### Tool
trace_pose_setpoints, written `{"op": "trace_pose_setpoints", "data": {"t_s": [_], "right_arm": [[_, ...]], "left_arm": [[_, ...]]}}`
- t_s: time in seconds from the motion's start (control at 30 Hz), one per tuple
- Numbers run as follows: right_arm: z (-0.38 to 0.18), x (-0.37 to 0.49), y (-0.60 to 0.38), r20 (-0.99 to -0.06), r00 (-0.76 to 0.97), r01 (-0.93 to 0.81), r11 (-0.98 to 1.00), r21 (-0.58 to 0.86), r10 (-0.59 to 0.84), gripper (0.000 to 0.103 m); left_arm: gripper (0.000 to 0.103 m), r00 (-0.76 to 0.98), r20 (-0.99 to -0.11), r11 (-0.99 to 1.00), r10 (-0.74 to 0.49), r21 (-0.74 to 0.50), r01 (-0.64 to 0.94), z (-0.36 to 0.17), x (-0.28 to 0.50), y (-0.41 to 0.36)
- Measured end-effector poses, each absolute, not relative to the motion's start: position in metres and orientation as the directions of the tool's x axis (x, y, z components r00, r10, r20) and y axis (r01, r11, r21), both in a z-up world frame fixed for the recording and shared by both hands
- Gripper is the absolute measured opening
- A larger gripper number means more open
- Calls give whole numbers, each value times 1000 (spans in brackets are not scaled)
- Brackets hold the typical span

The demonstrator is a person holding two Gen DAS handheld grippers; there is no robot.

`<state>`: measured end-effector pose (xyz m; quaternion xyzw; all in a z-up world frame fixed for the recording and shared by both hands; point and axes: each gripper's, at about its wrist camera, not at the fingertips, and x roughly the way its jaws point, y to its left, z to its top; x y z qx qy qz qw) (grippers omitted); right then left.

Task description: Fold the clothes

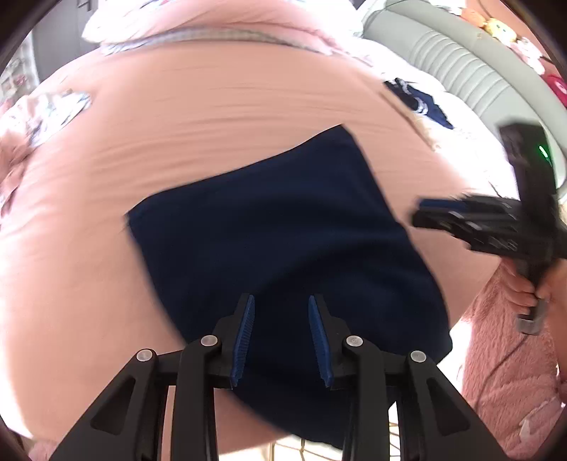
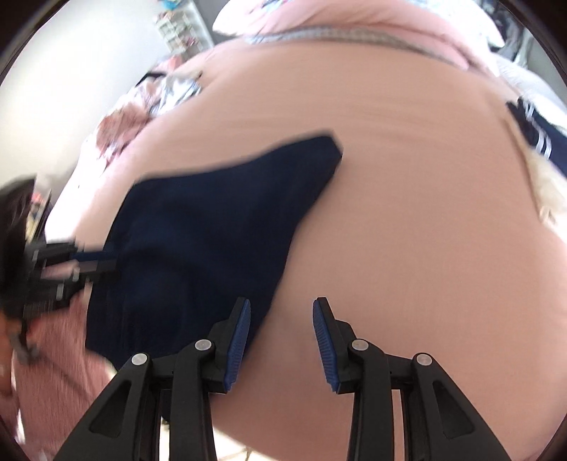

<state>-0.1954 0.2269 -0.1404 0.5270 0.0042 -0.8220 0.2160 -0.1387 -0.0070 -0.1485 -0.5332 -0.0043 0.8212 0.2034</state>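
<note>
A dark navy garment (image 1: 283, 227) lies folded flat on the pink bed sheet (image 1: 177, 117). My left gripper (image 1: 281, 308) is open and empty, just above the garment's near part. In the right wrist view the same garment (image 2: 212, 227) lies to the left, and my right gripper (image 2: 281, 312) is open and empty over the sheet (image 2: 407, 220) beside the garment's right edge. The right gripper also shows in the left wrist view (image 1: 421, 212), off the garment's right side. The left gripper shows blurred in the right wrist view (image 2: 102, 260) at the garment's left edge.
Another navy garment with white stripes (image 1: 418, 103) lies at the far right of the bed, also seen in the right wrist view (image 2: 538, 138). Pink and floral bedding (image 1: 198, 21) is piled at the far end. A grey padded headboard (image 1: 460, 60) stands at the right.
</note>
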Motion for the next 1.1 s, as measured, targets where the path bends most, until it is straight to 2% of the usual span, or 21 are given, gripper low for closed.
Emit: {"op": "trace_pose_setpoints", "data": {"t_s": [0.07,0.17,0.23,0.33,0.4,0.5,0.6,0.73,0.83,0.9,1.0,1.1], "right_arm": [[-148,-214,215,-873,-361,362,-912,194,-329,36],[-168,-234,209,-909,-335,356,-926,123,-249,36],[-165,-235,223,-906,-350,337,-935,113,-236,36],[-158,-233,249,-911,-389,263,-964,35,-139,37],[-150,-228,255,-900,-399,253,-965,75,-175,37],[-136,-211,238,-874,-400,314,-937,153,-277,37],[-137,-192,204,-871,-361,410,-896,172,-333,37],[-154,-177,171,-905,-338,486,-871,67,-258,38],[-155,-163,174,-912,-326,558,-829,24,-247,50],[-152,-159,176,-924,-301,594,-804,11,-235,54],[-141,-155,194,-925,-271,559,-826,74,-266,54],[-128,-154,204,-895,-307,510,-850,131,-323,54]], "left_arm": [[29,-326,-885,-915,333,-219,-340,-155,-158,-6],[29,-307,-918,-926,252,-137,-352,-163,-158,-10],[29,-315,-911,-928,266,-154,-338,-161,-155,-25],[29,-341,-904,-950,257,-172,-261,-158,-155,-50],[29,-389,-865,-943,316,-240,-232,-151,-153,-55],[29,-392,-867,-945,307,-229,-234,-156,-158,-50],[30,-395,-869,-947,298,-218,-236,-160,-163,-45],[29,-399,-871,-950,287,-203,-239,-167,-169,-38],[29,-426,-865,-958,264,-183,-222,-166,-168,-42],[30,-456,-853,-965,254,-195,-174,-165,-159,-40],[31,-448,-849,-953,280,-189,-238,-160,-147,-27],[31,-430,-865,-942,259,-128,-309,-150,-122,-27]]}}
